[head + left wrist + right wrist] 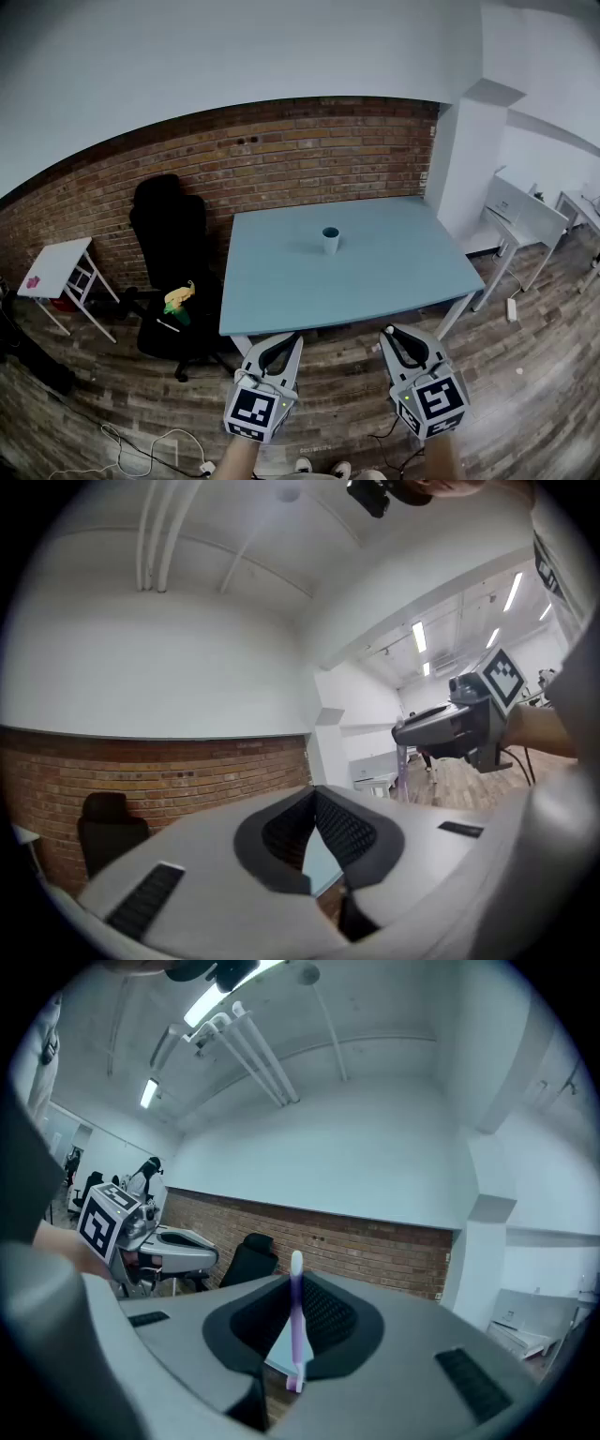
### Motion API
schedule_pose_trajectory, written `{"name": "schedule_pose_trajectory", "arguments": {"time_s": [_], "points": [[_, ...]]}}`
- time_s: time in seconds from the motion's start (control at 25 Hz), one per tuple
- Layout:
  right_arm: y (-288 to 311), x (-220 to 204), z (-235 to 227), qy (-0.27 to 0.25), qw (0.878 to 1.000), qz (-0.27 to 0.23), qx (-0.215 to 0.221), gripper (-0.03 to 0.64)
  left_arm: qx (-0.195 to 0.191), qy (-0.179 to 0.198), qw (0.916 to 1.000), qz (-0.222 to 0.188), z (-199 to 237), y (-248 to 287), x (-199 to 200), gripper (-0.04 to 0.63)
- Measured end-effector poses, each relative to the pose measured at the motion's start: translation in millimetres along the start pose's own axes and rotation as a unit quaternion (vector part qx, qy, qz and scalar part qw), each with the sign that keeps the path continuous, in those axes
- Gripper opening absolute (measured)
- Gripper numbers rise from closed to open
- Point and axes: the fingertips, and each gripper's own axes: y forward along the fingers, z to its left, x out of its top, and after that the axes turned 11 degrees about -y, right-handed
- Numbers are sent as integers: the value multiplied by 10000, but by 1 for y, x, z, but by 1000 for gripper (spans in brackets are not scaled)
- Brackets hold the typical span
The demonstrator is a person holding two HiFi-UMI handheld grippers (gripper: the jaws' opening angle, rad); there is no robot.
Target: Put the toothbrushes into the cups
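Observation:
A small teal cup (330,240) stands upright near the middle of the light blue table (394,281). Both grippers hang level over the wooden floor, short of the table's near edge. My right gripper (386,331) (293,1283) is shut on a purple toothbrush (297,1321), which stands upright between the jaws with its white end on top. In the left gripper view the brush (401,778) shows as a thin purple line under the right gripper (450,728). My left gripper (294,338) (314,797) is shut with nothing in it. The head view hides the brush.
A black office chair (169,234) stands left of the table with a yellow and green object (178,300) on its seat. Farther left is a small white folding table (56,267). White desks (520,211) stand at the right. Cables (141,441) lie on the floor.

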Motion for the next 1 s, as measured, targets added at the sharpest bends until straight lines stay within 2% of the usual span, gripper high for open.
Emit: {"name": "schedule_pose_trajectory", "arguments": {"time_s": [0.44, 0.6, 1.0], "points": [[-11, -13, -19, 182, 9998, -46, 98, 52, 166, 135, 9998, -7, -22, 6, 2, 14], [-7, -22, -21, 250, 9996, -6, 130, 53, 178, 84, 9998, 75, -27, 8, -9, 14], [27, -30, -22, 204, 9992, 11, 342, 54, 194, 169, 9995, 187, -8, 32, -18, 14]]}}
